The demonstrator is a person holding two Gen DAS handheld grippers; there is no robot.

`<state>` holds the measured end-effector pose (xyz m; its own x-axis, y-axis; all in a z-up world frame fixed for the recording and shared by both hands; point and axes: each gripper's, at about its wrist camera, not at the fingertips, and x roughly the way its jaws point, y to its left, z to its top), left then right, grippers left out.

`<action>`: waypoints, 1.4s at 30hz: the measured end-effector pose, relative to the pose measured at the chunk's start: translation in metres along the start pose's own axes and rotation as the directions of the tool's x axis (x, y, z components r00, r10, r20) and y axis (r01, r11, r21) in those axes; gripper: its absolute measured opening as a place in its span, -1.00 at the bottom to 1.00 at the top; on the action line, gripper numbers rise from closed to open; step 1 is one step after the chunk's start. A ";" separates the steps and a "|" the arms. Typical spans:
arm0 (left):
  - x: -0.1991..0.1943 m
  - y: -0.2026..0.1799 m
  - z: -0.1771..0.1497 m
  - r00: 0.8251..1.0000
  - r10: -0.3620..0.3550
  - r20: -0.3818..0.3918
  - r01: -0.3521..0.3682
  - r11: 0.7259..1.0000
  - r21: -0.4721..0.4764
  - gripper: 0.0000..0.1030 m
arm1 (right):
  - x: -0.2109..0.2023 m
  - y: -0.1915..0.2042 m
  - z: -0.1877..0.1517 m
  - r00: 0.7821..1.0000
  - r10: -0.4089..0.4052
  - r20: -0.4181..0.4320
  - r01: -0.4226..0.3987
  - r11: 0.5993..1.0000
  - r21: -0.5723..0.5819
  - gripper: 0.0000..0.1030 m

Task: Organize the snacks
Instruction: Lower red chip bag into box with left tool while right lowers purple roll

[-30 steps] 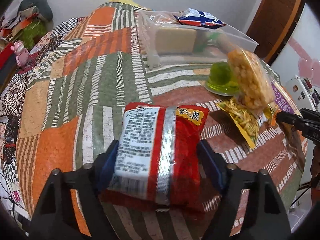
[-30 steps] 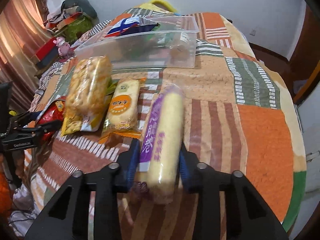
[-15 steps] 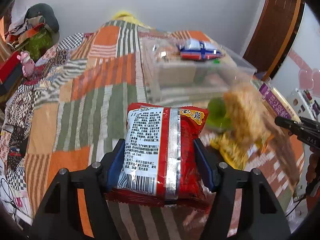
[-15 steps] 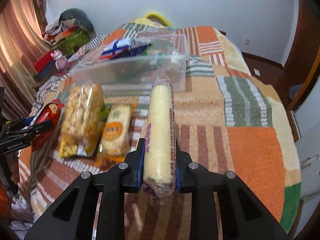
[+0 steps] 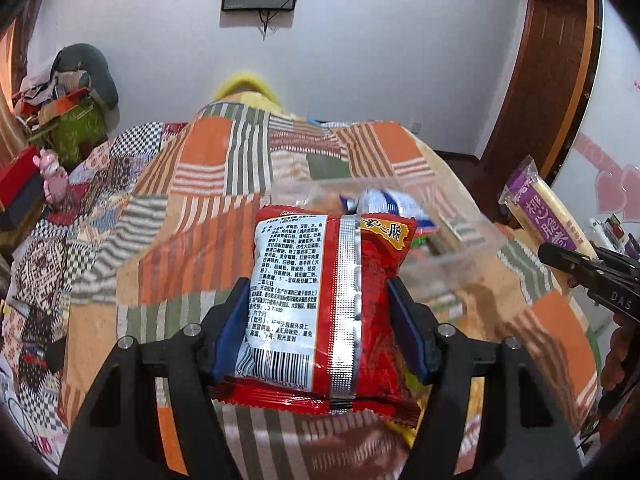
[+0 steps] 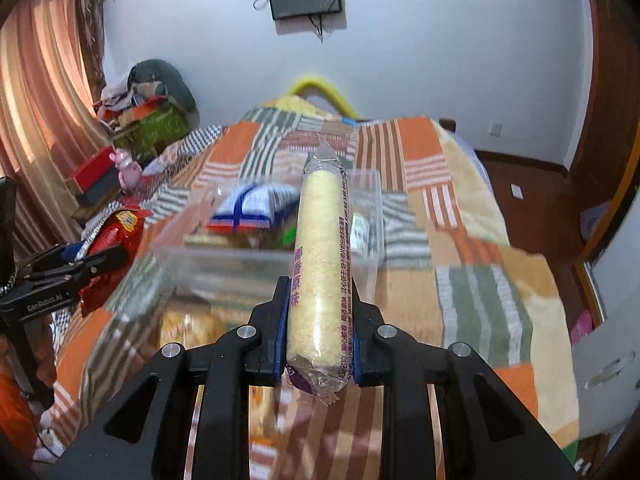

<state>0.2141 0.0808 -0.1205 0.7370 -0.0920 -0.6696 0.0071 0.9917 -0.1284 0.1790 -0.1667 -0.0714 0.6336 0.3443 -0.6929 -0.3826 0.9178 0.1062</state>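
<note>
My left gripper (image 5: 320,320) is shut on a red snack packet (image 5: 320,300) and holds it in the air above the bed, its printed back facing the camera. My right gripper (image 6: 318,312) is shut on a long cream roll snack in a purple-printed wrapper (image 6: 322,264), held up off the bed. A clear plastic bin (image 6: 264,264) lies ahead of both grippers on the patchwork bedspread, with a blue and white packet (image 6: 248,210) inside. The roll (image 5: 544,212) and the right gripper (image 5: 588,272) show at the right of the left wrist view. The red packet (image 6: 116,236) shows at the left of the right wrist view.
Blurred snack packs (image 6: 192,328) lie on the bedspread (image 5: 200,208) in front of the bin. Clutter, a green bag (image 6: 156,128) and a red box (image 6: 96,176) stand left of the bed. A wooden door (image 5: 552,60) is at the right.
Both grippers have risen off the bedspread with their snacks and moved forward toward the clear bin. The loose packs on the bed have dropped below the grippers.
</note>
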 end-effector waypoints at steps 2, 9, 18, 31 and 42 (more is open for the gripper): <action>0.005 -0.002 0.008 1.000 0.002 0.010 -0.002 1.000 0.005 0.28 | 0.005 0.001 0.009 1.000 0.002 0.016 -0.002 1.000 -0.002 -0.58; 0.034 -0.004 0.036 1.000 0.005 0.019 -0.005 1.000 0.001 0.28 | 0.031 0.008 0.031 1.000 0.010 0.024 -0.009 1.000 -0.016 -0.58; 0.085 0.003 0.056 0.999 0.022 -0.027 -0.022 0.999 -0.023 0.28 | 0.078 0.013 0.041 0.999 0.006 -0.038 -0.008 0.999 -0.032 -0.58; 0.126 0.001 0.054 0.994 0.002 -0.113 -0.005 1.000 -0.019 0.30 | 0.114 0.005 0.036 0.990 0.011 -0.143 -0.013 1.000 -0.018 -0.54; 0.094 -0.004 0.055 0.996 -0.007 -0.094 0.003 0.999 -0.038 0.69 | 0.081 -0.002 0.038 0.995 0.010 -0.104 -0.011 1.000 -0.011 -0.27</action>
<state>0.3203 0.0736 -0.1425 0.6698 -0.1069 -0.7348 -0.0163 0.9872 -0.1585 0.2567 -0.1329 -0.1010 0.5566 0.3309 -0.7621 -0.3971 0.9117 0.1058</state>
